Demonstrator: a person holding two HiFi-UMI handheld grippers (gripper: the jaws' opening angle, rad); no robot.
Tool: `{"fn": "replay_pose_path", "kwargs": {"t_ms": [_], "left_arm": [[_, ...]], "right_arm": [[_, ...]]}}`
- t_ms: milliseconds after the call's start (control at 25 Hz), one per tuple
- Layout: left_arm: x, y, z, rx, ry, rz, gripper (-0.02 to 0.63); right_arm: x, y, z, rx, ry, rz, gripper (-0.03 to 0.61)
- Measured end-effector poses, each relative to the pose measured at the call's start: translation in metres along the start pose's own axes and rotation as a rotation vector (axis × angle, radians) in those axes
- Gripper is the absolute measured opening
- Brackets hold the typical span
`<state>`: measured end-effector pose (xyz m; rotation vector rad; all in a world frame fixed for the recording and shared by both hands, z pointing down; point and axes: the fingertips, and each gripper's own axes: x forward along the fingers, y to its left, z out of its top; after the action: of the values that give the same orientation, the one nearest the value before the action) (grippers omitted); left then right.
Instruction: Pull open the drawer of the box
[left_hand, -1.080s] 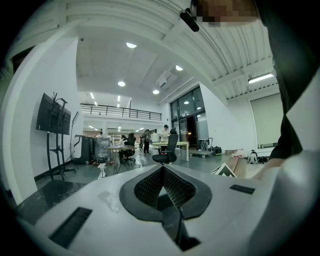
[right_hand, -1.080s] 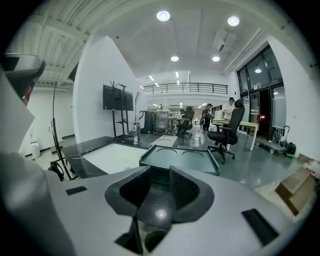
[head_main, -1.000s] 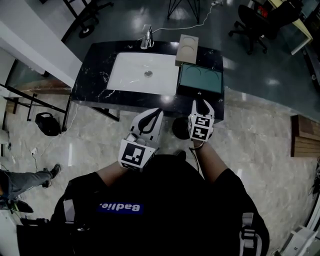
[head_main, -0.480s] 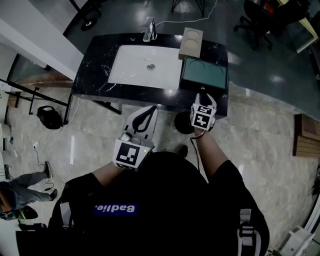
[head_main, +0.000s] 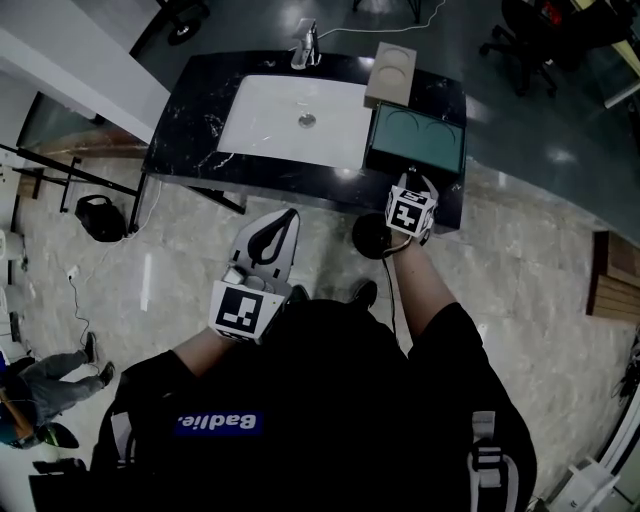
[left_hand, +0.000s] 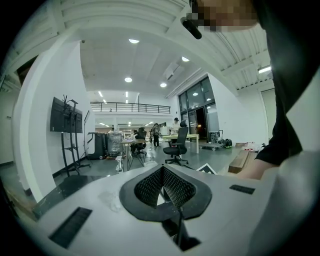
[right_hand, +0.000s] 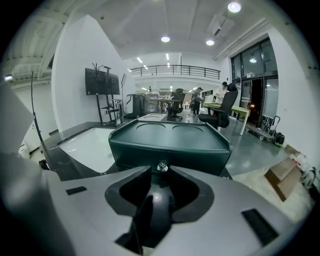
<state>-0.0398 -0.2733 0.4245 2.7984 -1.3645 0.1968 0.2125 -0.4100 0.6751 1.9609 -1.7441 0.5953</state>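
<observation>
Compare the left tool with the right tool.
The left tool has jaws shut on nothing; the right tool has jaws apart, the drawer knob at their tips. The left tool hangs over the floor, short of the counter; the right tool reaches the green box. Both have white bodies.

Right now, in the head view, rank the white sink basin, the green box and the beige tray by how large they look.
Largest: white sink basin
Middle: green box
Smallest: beige tray
All sit on the same counter, so distance hardly skews this.
</observation>
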Motion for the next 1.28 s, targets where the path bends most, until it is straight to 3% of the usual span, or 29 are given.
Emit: {"fn": "replay_pose_path", "kwargs": {"t_ms": [600,1280], "left_arm": [[-0.01,0.006,-0.011,-0.058,0.014,-0.012,-0.008],[-0.02,0.012,-0.017,-0.066,0.023,0.0,-0.008]], "right_arm": [[0.022,-0.005,-0.001,0.028,0.021,-0.055,0.094],[0.029,-0.006,-0.005,0.044,0.025,-0.07,0.072]]}}
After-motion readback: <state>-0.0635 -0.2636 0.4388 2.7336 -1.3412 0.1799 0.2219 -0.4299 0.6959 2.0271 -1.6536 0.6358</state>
